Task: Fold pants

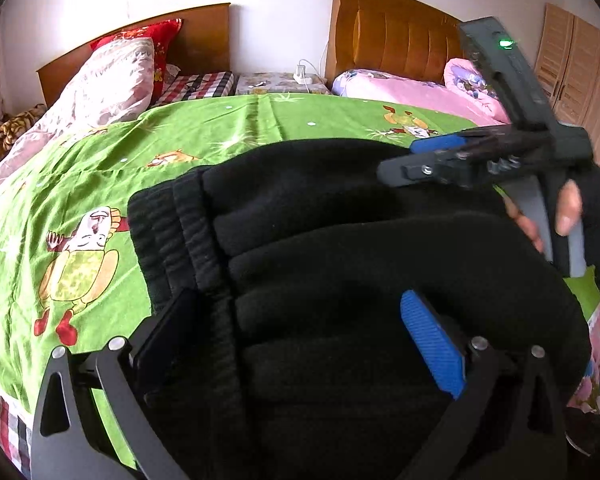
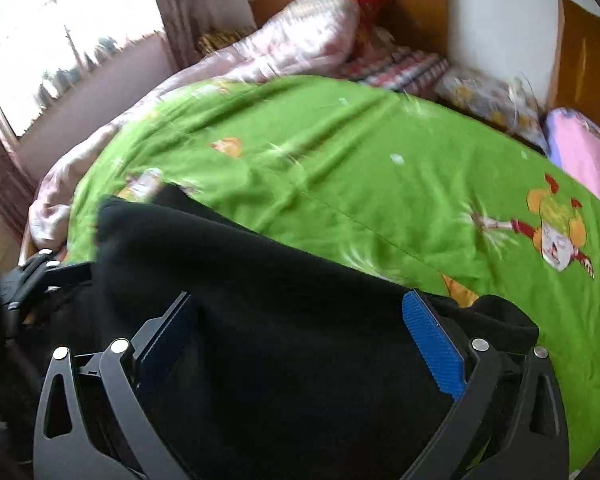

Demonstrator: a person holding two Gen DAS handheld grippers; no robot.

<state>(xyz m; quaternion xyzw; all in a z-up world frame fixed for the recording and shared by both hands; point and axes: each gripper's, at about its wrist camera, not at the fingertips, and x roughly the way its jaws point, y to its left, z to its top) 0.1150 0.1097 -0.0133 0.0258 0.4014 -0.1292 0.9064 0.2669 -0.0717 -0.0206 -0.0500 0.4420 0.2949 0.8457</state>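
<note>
Black fleece pants [image 1: 340,264] lay bunched on the green sheet [image 1: 100,168] of the bed, the ribbed waistband [image 1: 168,232] turned toward the left and the thick cloth piled in soft rolls rather than flat layers.

The likeliest trouble was the bulk: the fleece looked springy and heavy, so any fold made over those rolls could slump open or come out crooked, and a shallow pinch might take only the top layer and let the rest drag. The sheet was loose and wrinkled too, so low jaws could catch it along with the pants.

The left gripper [image 1: 300,332] had its jaws wide, straddling the pile near the waistband, cloth lying between the blue pads [image 1: 432,340] but not clamped. The right gripper [image 2: 304,340] was likewise spread wide over a dark stretch of the pants near the bed's edge, the fabric between its pads without being pinched. In the left wrist view its handle sat in a hand [image 1: 556,216].
</note>
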